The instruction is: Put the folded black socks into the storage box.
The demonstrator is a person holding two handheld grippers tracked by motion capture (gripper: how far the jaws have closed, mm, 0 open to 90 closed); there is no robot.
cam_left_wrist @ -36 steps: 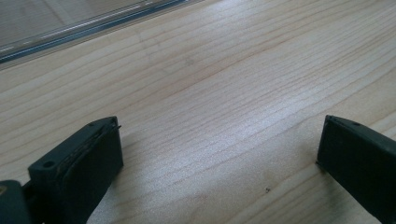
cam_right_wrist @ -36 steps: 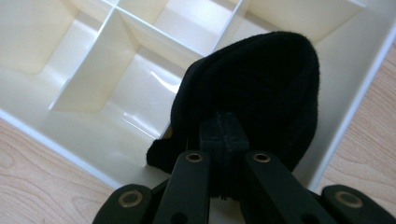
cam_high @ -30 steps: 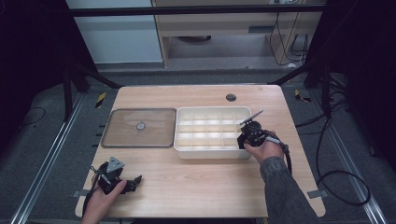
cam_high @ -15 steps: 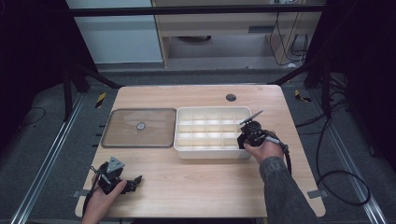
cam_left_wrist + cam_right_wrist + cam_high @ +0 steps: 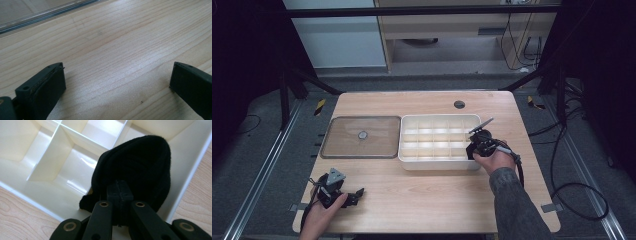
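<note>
Black fabric piece (image 5: 140,162): pinched between clenched right gripper (image 5: 120,195) jaws, over the divided tray's (image 5: 30,192) corner compartment. High view: right hand (image 5: 494,160) at tray's right end; left gripper (image 5: 354,192) low on table (image 5: 437,200). Left gripper view: jaws spread wide, ungrasping.

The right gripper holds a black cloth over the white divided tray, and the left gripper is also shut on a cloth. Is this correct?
Not entirely. The left gripper is open over bare table, as the left gripper view shows. The right gripper does hold the black cloth over the white divided tray.
</note>
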